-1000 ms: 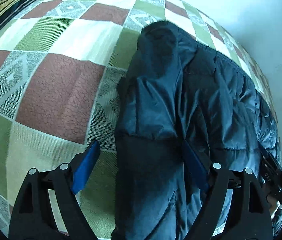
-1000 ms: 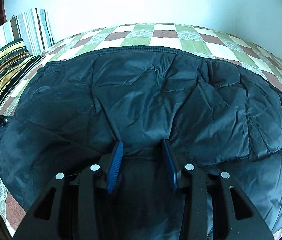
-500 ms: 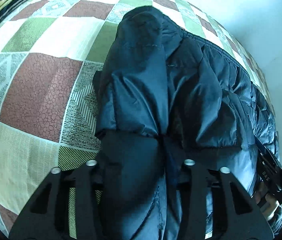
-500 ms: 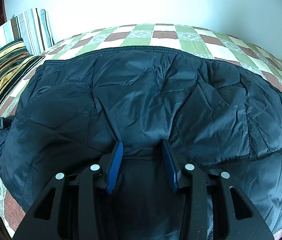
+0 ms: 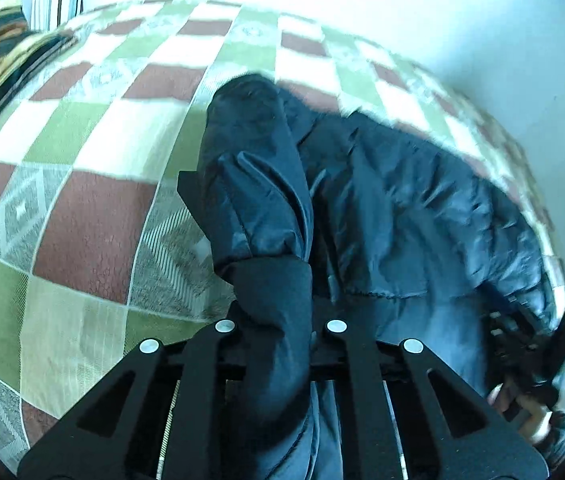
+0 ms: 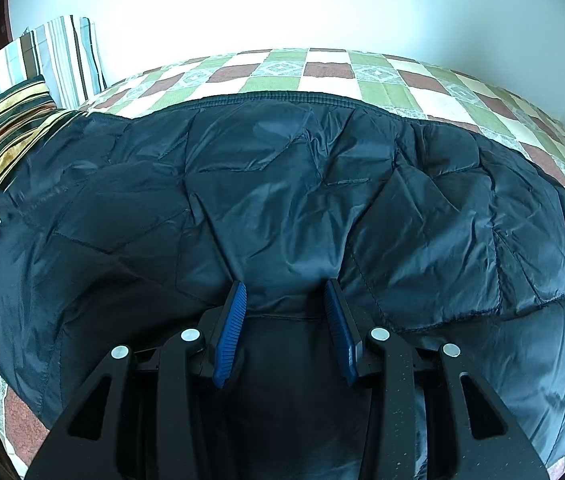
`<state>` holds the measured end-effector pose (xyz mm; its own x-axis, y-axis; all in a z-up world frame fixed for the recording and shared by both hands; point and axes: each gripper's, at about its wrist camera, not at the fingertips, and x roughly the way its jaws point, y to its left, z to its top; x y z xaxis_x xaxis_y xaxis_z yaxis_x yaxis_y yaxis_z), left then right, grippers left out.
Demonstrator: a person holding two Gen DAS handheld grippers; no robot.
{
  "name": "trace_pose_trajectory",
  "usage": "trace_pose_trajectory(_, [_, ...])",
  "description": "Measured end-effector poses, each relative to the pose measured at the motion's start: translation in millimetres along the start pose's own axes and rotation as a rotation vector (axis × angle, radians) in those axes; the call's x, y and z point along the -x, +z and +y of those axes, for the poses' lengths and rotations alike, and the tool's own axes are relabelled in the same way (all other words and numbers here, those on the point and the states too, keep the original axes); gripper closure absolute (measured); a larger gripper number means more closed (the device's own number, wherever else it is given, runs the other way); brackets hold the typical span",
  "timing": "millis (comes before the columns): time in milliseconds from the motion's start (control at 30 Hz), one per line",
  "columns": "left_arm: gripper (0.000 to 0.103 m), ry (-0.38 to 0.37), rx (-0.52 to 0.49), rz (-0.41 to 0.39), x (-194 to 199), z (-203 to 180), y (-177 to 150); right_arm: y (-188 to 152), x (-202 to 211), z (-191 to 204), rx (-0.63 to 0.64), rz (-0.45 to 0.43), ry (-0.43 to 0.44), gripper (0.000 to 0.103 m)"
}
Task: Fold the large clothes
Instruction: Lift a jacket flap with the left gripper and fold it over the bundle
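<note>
Checkered green, maroon and cream bedspread (image 6: 322, 70) is filling the room's bed, and we are working the dark quilted jacket (image 6: 302, 184) that is lying spread across it, its ribbed hem running along the far side from us. Striped pillows (image 6: 22, 92) are sitting just beyond the jacket's left end. We are clamping the left gripper (image 5: 278, 320) on the sleeve (image 5: 254, 184), whose dark cuff is bunching between the closed jaws; the sleeve's long axis is running straight away from that gripper, over the jacket's left edge. We are keeping the right gripper (image 6: 286, 320) partly closed around the jacket's near edge, with a ridge of cloth sitting between the blue pads (image 6: 230, 336); whether they are pinching it firmly we cannot tell. We are judging that the coming fold is turning on the sleeve being carried rightward, across the jacket's body, since the left gripper is nearer it. Bare bedspread is lying open left of the jacket, and the wall (image 5: 482, 40) is standing close beyond the jacket's far side, leaving less room there.
</note>
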<state>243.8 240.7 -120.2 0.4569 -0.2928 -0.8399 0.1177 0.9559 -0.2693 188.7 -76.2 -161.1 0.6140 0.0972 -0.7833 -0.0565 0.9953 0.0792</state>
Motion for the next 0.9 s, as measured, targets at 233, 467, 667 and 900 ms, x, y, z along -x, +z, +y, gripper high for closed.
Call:
trace_pose_trajectory(233, [0.092, -0.101, -0.079, -0.103, 40, -59, 17, 0, -1, 0, -0.001, -0.002, -0.003, 0.062])
trace_pose_trajectory(467, [0.092, -0.161, -0.191, -0.142, 49, -136, 18, 0, -2, -2, -0.004, -0.001, 0.003, 0.062])
trace_pose_trajectory(667, [0.092, -0.182, -0.268, -0.154, 52, -189, 14, 3, 13, -19, -0.043, -0.012, 0.049, 0.062])
trace_pose_trajectory(900, [0.093, -0.163, -0.343, -0.152, 44, -246, 5, 6, 60, -67, -0.106, -0.104, 0.030, 0.062])
